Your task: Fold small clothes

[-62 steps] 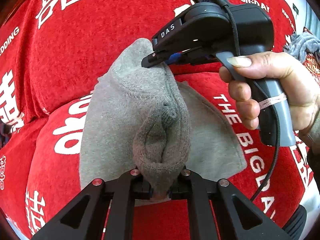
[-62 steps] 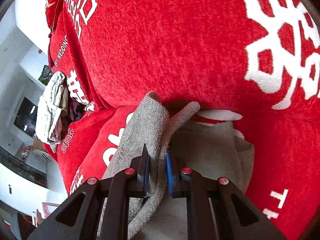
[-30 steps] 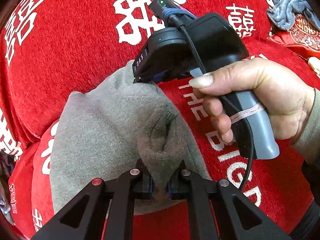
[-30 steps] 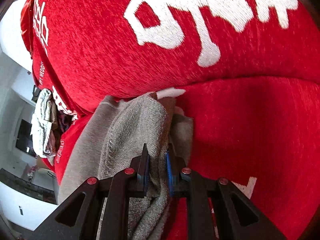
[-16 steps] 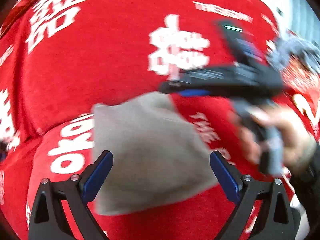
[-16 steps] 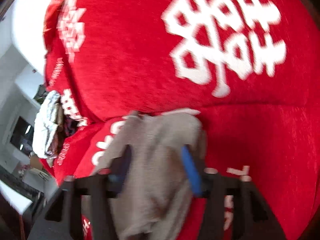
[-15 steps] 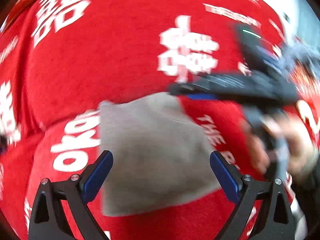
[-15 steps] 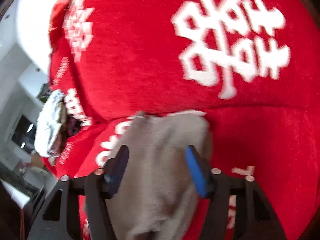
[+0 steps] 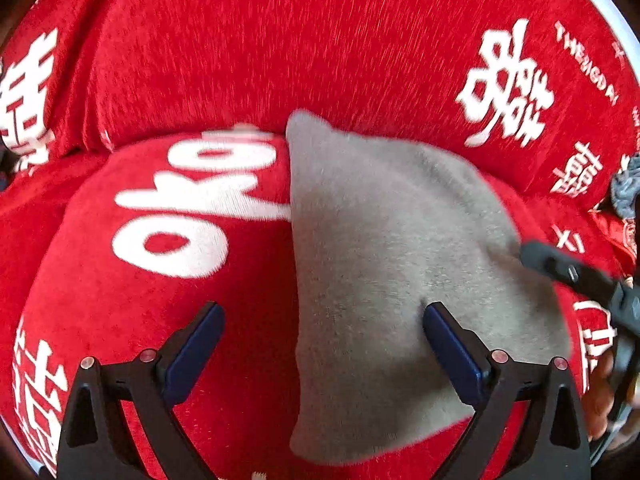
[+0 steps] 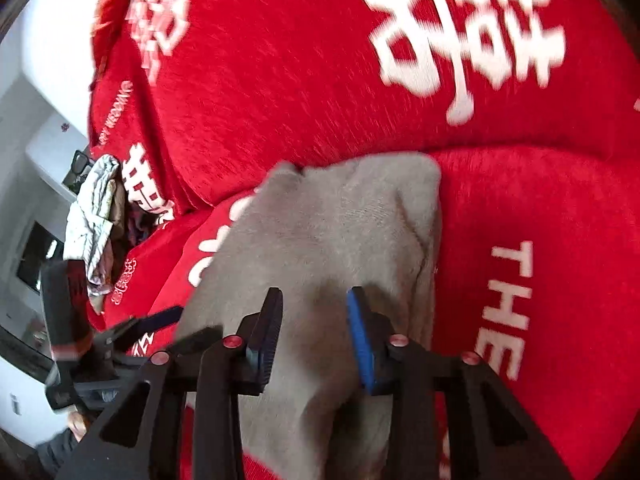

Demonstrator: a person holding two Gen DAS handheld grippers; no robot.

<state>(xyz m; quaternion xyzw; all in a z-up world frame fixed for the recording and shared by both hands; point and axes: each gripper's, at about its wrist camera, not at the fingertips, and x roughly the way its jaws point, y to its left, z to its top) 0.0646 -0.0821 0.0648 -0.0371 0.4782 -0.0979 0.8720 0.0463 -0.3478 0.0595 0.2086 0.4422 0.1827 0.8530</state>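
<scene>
A small grey knit garment (image 9: 384, 264) lies folded flat on the red sofa seat (image 9: 120, 320); it also shows in the right wrist view (image 10: 320, 248). My left gripper (image 9: 320, 344) is wide open and empty, its right finger over the cloth's near edge. My right gripper (image 10: 314, 328) is open and empty just above the cloth. The right gripper's finger (image 9: 568, 272) shows at the right edge of the left wrist view. The left gripper (image 10: 104, 336) shows blurred at lower left in the right wrist view.
The red sofa backrest (image 10: 304, 72) with white characters rises right behind the garment. A pile of pale clothes (image 10: 94, 216) lies at the sofa's far left end. A grey-blue cloth (image 9: 626, 188) lies at the far right.
Both grippers have let go of the grey garment, opened and drawn back. The garment now lies flat and folded on the seat.
</scene>
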